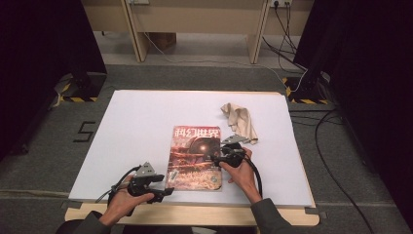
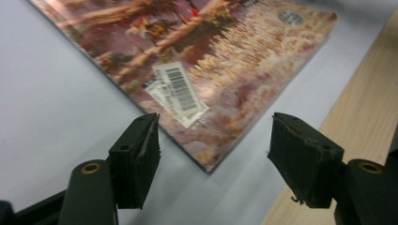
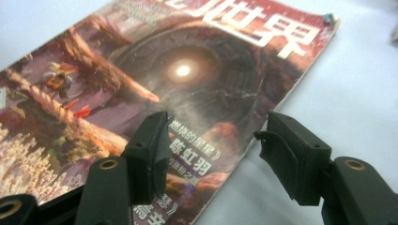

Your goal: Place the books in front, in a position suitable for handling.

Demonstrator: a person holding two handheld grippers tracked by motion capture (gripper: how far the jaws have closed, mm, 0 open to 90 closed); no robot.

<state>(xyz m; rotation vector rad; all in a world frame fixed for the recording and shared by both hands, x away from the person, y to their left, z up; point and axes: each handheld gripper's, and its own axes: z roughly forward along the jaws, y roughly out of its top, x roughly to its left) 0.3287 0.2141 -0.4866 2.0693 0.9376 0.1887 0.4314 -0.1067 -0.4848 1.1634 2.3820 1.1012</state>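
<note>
**benchrat:** Two grippers, one magazine (image 1: pixel 196 158), that's the whole scene. It lies flat and closed on the white table (image 1: pixel 136 126), cover up, a bit nearer the person's edge than the far one. There's also a crumpled beige cloth (image 1: pixel 239 122) just past its top right corner, not touching it as far as I can see.

**pliers_guy:** Are either of the grippers actually holding it?

**benchrat:** Nope, both are released. The left gripper (image 1: pixel 163 191) sits at the magazine's bottom left corner, jaws spread apart with nothing pinched. From the left gripper view that corner (image 2: pixel 209 166) points right into the gap between the jaws, and the pads stand clear of it on both sides. You can see the barcode sticker (image 2: pixel 180 93) just up from it, and the table's wooden edge (image 2: pixel 371 122) off to the side.

**pliers_guy:** And the right one?

**benchrat:** The right gripper (image 1: pixel 218 158) is at the magazine's right edge, about halfway up the cover. In the right gripper view one jaw hangs over the cover and the other over the bare table, so the edge (image 3: pixel 263 140) runs between them. Its jaws have just opened a touch wider. I can't tell whether the tips rest on the paper or hover just above it, but they aren't clamped on anything.

**pliers_guy:** Hands?

**benchrat:** Both hands come in from the near edge, each wrapped round its gripper, cables trailing back.
</note>
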